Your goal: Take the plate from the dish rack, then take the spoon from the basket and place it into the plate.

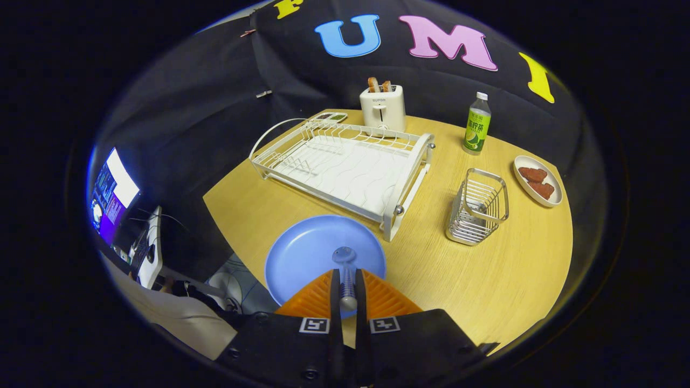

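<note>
A blue plate (pixel 307 253) lies flat on the wooden table, just ahead of my fingers and in front of the white dish rack (pixel 345 167). My gripper (pixel 346 280) is shut on the spoon (pixel 345 269), both fingers pressing on its handle. The spoon's bowl points forward over the middle of the plate. The wire basket (pixel 478 213) stands to the right of the rack's near corner, beyond my fingers to the right. Whether the spoon touches the plate I cannot tell.
A white toaster (pixel 383 108) with bread stands behind the rack. A green bottle (pixel 477 126) is at the back right, with a small dish (pixel 539 180) of red pieces nearer the right table edge. A monitor and a person's sleeve are off the table to the left.
</note>
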`<move>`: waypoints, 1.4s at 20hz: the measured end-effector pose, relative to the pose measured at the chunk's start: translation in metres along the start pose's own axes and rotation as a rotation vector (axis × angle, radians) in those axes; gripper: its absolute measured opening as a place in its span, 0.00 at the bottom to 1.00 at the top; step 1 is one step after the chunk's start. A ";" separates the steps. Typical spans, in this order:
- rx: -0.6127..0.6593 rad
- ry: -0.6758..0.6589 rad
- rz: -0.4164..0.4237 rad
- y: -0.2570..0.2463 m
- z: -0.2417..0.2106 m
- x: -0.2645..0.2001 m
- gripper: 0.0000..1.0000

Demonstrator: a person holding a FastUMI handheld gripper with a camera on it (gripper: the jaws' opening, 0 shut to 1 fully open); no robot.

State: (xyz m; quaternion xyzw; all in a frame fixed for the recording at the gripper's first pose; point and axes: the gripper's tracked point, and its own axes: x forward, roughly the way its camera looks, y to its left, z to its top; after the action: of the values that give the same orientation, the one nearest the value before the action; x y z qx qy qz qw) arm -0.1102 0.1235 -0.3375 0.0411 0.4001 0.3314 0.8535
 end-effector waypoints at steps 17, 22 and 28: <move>0.038 0.060 -0.015 -0.003 -0.026 0.021 0.62; 0.052 0.060 -0.019 -0.003 -0.027 0.018 0.94; 0.068 0.005 -0.017 0.000 -0.003 0.005 0.99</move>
State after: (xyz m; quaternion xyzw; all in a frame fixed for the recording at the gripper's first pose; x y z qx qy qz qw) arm -0.1101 0.1258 -0.3426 0.0657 0.4135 0.3104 0.8534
